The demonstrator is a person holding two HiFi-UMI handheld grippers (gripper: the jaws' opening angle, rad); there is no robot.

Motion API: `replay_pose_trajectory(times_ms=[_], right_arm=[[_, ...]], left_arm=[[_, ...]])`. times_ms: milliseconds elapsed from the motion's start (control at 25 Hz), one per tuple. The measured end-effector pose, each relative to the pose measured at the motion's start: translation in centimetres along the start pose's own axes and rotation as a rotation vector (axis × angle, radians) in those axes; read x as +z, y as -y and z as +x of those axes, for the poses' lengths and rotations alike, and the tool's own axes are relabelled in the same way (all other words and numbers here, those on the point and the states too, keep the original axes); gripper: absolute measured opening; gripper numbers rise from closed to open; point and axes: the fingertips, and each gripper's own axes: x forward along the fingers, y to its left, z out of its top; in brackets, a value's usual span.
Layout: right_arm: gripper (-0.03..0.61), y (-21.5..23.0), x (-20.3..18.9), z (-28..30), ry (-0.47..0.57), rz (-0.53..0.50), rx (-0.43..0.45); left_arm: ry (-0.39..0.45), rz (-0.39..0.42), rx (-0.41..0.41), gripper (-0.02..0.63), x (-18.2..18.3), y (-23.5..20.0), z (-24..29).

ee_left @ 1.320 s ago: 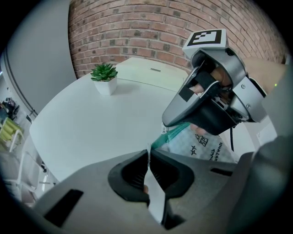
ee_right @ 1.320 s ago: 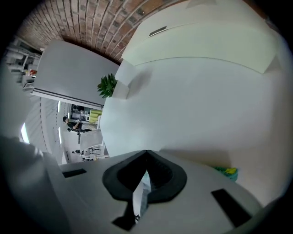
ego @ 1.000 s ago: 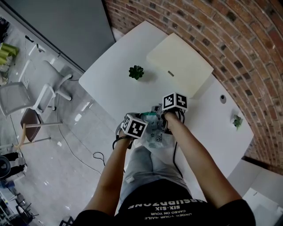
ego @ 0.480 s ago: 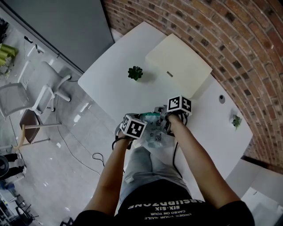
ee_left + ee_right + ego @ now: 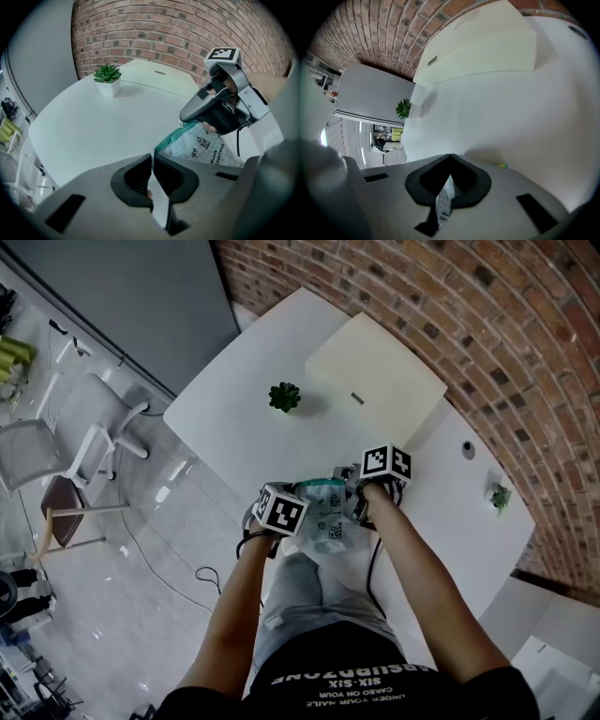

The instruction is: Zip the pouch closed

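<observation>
Your left tongs are clamping one end of the pouch. Your right tongs are pinching what looks like its opposite edge, holding it up at the table's near edge.

1. The right gripper has its dark jaws closed together on a thin, pale, printed edge of the pouch.
2. Beyond the jaws lies a white table.
3. A cream box sits at its far side, by a brick wall.
4. A small potted plant stands to the left.
</observation>
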Motion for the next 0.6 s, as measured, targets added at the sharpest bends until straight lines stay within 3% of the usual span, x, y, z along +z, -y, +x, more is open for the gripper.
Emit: replay_pose_trajectory(times_ms=[600], right_arm=[[-0.002,0.68,0.36,-1.06,0.022,0.025,-0.010]], left_arm=[[-0.004,0.002,0.002,0.020,0.04,0.06,-0.02]])
